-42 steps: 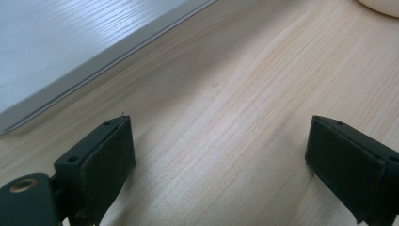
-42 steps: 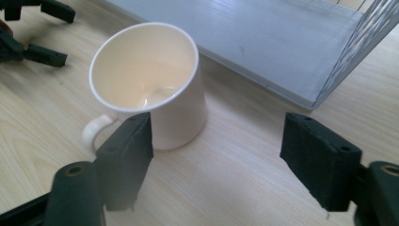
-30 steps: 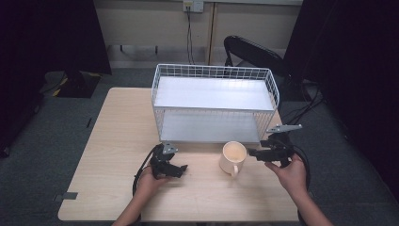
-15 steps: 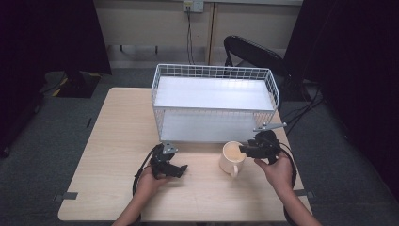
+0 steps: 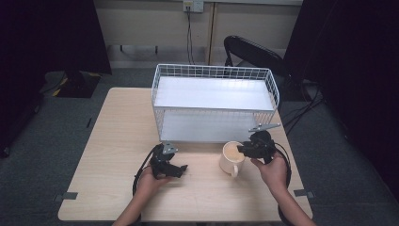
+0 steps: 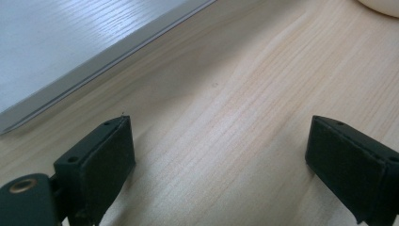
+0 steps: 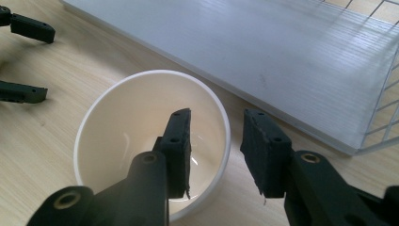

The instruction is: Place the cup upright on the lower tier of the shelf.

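one table (image 5: 117, 141), light wood grain. one white wire rack (image 5: 214, 106) with two flat white shelves, standing at the table's far middle. one cup (image 5: 232, 158). two grippers, one in each hand. one dark chair (image 5: 251, 49) on the floor well behind the rack

cup: cream-white, glossy, round rim, handle turned toward the person. it stands upright on the table just in front of the rack's lower shelf, toward the rack's right end. in the right gripper view the inside of the cup (image 7: 146, 136) looks bare, with a sheen on the wall and bottom

right gripper (image 5: 248, 148): at the cup's right rim, held by the right hand (image 5: 273, 172). in the right gripper view the right gripper (image 7: 217, 150) has its jaws partly spread and straddling the rim, one jaw inside the cup, the other outside on the rack side. a clear gap shows between outer jaw and rim; cannot tell whether the inner jaw touches the wall. not clamped on it

left gripper (image 5: 171, 167): on the table left of the cup, well apart from it, in front of the rack's left part, held by the left hand (image 5: 150, 181). in the left gripper view the left gripper (image 6: 219, 160) has its jaws spread wide with bare table between them, nothing held. the rack's lower shelf (image 6: 61, 47) edge runs across that view's upper left, and a sliver of the cup (image 6: 381, 5) shows at the top right corner
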Tool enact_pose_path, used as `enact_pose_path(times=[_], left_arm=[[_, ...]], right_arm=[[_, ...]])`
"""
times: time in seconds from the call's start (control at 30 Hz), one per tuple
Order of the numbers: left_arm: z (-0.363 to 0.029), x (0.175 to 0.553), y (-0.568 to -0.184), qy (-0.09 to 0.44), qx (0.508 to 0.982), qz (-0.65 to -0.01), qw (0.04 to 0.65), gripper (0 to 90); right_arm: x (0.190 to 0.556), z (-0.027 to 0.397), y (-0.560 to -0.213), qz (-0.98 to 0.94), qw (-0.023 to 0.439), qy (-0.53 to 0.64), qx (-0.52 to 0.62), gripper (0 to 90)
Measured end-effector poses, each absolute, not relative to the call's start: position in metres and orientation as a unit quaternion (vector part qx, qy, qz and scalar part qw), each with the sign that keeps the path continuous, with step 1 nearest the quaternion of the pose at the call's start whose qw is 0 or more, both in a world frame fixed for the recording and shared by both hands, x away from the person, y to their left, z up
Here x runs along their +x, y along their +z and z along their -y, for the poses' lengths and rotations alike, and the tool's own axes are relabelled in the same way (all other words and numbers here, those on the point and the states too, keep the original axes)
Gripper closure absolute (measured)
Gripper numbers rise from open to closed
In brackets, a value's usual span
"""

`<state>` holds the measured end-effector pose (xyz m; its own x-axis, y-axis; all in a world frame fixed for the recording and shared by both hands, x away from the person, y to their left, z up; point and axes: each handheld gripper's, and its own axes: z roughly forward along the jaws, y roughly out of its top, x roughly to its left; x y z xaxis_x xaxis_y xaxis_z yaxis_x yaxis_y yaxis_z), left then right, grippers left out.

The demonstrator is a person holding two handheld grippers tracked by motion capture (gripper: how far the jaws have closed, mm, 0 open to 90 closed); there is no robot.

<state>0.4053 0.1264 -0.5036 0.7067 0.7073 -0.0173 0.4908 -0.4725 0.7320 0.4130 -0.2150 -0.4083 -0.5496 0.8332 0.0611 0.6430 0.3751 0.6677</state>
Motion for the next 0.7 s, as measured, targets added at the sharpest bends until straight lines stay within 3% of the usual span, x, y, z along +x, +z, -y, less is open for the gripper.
enact_pose_path(times=[0.37,0.7], left_arm=[[-0.126,0.405,-0.504,0.146,0.846,-0.354,0.372,8.1],[-0.126,0.405,-0.504,0.145,0.846,-0.354,0.372,8.1]], right_arm=[[0.419,0.214,-0.418,-0.819,0.136,0.317,0.459,73.2],[0.42,0.212,-0.424,-0.822,0.136,0.308,0.459,74.9]])
